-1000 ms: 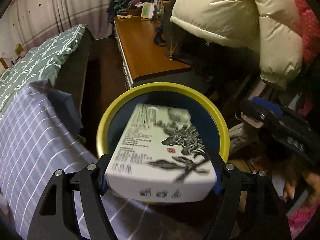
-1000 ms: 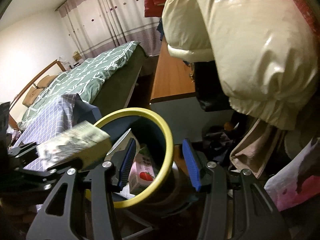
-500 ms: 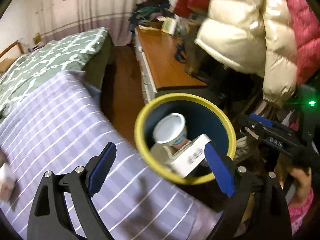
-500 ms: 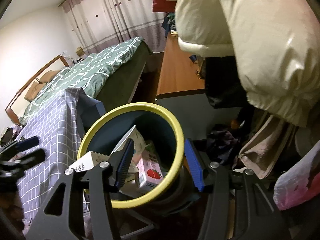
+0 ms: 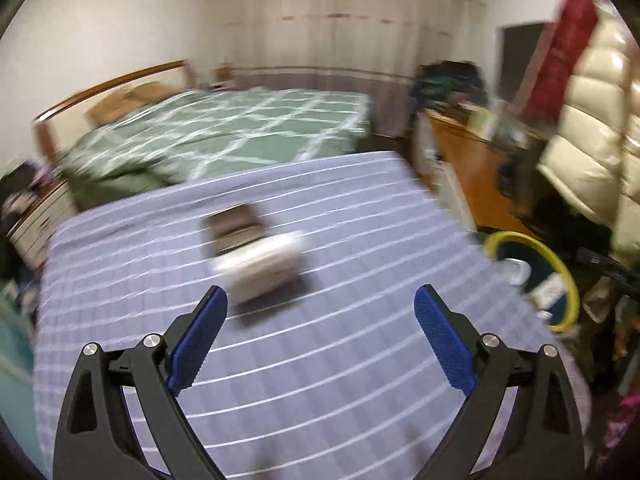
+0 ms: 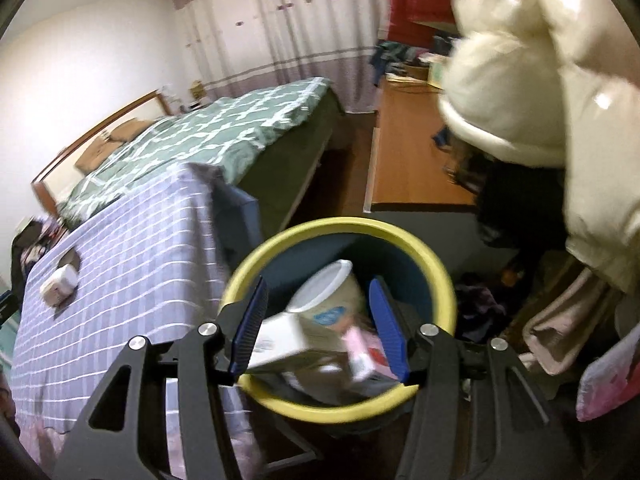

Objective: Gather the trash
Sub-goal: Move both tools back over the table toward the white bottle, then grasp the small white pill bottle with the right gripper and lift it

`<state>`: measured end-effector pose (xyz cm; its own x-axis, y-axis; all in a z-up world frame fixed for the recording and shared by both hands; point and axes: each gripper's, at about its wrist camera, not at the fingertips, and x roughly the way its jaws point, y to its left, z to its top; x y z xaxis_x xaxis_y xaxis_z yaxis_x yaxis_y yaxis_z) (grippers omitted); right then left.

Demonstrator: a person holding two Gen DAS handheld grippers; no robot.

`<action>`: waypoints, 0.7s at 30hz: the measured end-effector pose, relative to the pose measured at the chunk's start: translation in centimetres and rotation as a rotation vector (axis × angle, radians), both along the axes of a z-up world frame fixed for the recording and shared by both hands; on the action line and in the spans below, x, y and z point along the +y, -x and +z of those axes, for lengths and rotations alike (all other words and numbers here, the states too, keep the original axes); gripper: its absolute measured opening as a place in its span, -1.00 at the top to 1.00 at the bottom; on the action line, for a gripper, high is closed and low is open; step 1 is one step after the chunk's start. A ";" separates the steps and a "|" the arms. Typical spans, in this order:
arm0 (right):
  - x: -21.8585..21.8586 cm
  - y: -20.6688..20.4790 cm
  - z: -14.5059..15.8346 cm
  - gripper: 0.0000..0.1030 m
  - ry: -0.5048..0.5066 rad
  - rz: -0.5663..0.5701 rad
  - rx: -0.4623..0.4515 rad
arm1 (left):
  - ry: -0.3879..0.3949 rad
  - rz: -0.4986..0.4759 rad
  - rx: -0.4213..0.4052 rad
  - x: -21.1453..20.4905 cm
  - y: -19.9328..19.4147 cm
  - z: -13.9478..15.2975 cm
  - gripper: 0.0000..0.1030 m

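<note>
Hovering over the desk with its purple striped cloth, the left gripper has its blue fingers spread wide, nothing between them; the jaws have just been opening. Ahead of the fingers, nearer the left one, a small white box lies on the cloth, blurred, touching a darker flat item just beyond it. Off past the right finger, at the desk's edge and lower, stands the bin with a yellow rim and some trash showing inside.

Right gripper sits above the bin, fingers partly apart; the jaws have been opening a little. Pads press on nothing. Seen between the fingers, down in the bin: a white cup lying tilted, a white carton, a pink carton. Whether any touches the fingers cannot be told for sure; they appear to lie below them.

Far left of the right fingers, the white box rests on the desk cloth. Beyond the desk, a bed with a green patterned cover. Right of the fingers, a cream puffy coat hangs above a wooden cabinet top.
</note>
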<state>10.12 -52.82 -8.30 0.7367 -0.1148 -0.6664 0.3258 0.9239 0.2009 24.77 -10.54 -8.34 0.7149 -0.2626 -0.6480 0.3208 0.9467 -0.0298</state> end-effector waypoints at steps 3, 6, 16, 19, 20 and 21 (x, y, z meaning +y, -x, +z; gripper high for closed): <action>3.0 -1.8 0.6 0.00 0.009 0.078 0.002 | 0.009 0.118 0.015 5.2 -0.7 -1.3 -0.81; 7.0 -4.0 1.4 0.00 0.012 0.183 0.001 | 0.007 0.218 0.020 9.6 -1.5 -2.6 -0.81; 22.5 -11.3 3.8 -0.39 0.012 0.527 -0.026 | 0.014 0.350 0.048 15.6 -2.1 -4.9 -0.81; 26.4 -13.5 4.2 -0.56 0.019 0.608 -0.026 | 0.046 0.360 0.066 16.5 -2.0 -4.9 -0.82; 27.6 -14.0 4.2 -0.60 0.026 0.631 -0.018 | 0.055 0.368 0.067 16.9 -1.9 -4.9 -0.82; 28.7 -14.7 4.1 -0.64 0.033 0.658 -0.011 | 0.060 0.372 0.067 16.7 -2.0 -4.8 -0.83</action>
<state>24.81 -24.11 -4.15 0.6673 0.3411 -0.6621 -0.3107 0.9354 0.1687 26.72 6.19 -13.12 0.7250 -0.0321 -0.6880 -0.0495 0.9939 -0.0985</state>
